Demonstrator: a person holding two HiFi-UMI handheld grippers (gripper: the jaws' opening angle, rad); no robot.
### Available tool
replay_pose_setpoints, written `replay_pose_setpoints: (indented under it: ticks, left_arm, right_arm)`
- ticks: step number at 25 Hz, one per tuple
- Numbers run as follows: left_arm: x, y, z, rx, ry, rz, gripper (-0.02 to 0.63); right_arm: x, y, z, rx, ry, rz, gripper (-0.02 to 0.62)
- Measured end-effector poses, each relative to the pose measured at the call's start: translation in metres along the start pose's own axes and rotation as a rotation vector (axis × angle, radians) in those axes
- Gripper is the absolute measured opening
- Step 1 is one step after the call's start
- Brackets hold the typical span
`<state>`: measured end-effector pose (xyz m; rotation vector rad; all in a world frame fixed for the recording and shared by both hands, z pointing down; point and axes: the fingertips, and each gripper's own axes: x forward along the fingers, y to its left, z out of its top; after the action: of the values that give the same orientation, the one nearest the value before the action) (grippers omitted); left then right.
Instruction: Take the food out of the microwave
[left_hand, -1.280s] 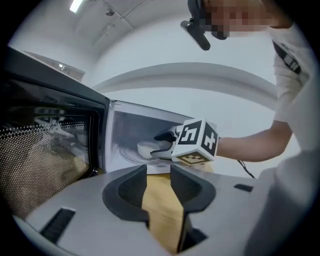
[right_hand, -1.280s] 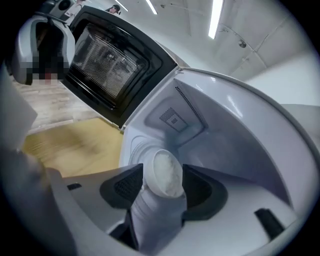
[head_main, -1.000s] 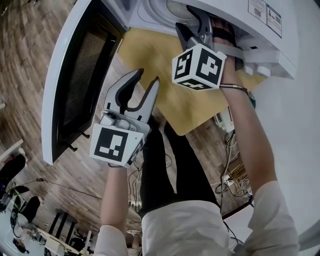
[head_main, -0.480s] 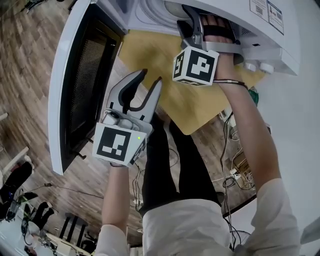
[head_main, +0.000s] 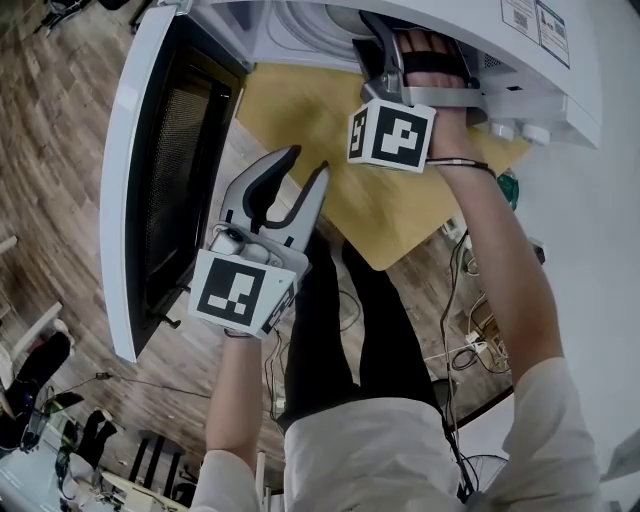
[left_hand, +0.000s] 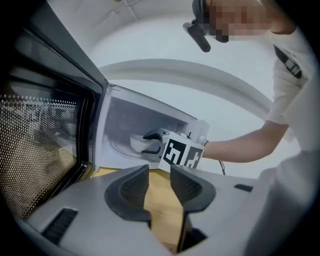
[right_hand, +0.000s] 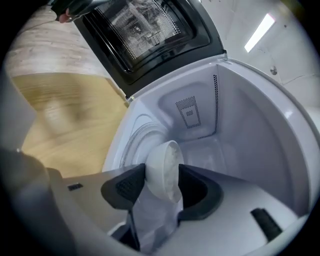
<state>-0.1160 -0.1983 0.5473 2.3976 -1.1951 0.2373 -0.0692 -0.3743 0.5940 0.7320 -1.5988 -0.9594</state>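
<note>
A white bowl (right_hand: 162, 167) with pale food in it sits tilted in the right gripper view, inside the open white microwave (right_hand: 240, 125). My right gripper (right_hand: 164, 180) reaches into the cavity. Its jaws are closing, with the bowl between them and both pads against its sides. From the head view only the right gripper's (head_main: 383, 45) base and marker cube show at the microwave's mouth. The left gripper view catches the bowl (left_hand: 136, 142) beside the right gripper (left_hand: 150, 142). My left gripper (head_main: 305, 162) hangs open and empty in front of the microwave, over the wooden table (head_main: 320, 130).
The microwave door (head_main: 140, 180) stands swung wide to the left, close beside my left gripper. A glass turntable (right_hand: 131, 145) lies on the cavity floor. Beyond the table edge are wood flooring and cables (head_main: 470, 350).
My right gripper has rolled a little at the microwave's mouth and pushed slightly deeper. The left gripper has stayed almost where it was.
</note>
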Motion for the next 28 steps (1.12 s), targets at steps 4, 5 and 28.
replay_pose_setpoints:
  ticks: [4, 5, 28]
  left_arm:
    - [0.000, -0.003, -0.002, -0.001, 0.007, -0.016, 0.130]
    - [0.000, -0.003, -0.001, -0.002, 0.007, -0.018, 0.130]
    - [-0.009, -0.011, 0.009, 0.026, 0.013, -0.079, 0.129]
  right_arm:
    - [-0.003, 0.004, -0.002, -0.032, 0.007, -0.025, 0.167]
    - [-0.004, 0.005, -0.003, -0.039, 0.010, -0.032, 0.159]
    - [-0.024, 0.014, -0.001, -0.131, 0.047, -0.036, 0.121]
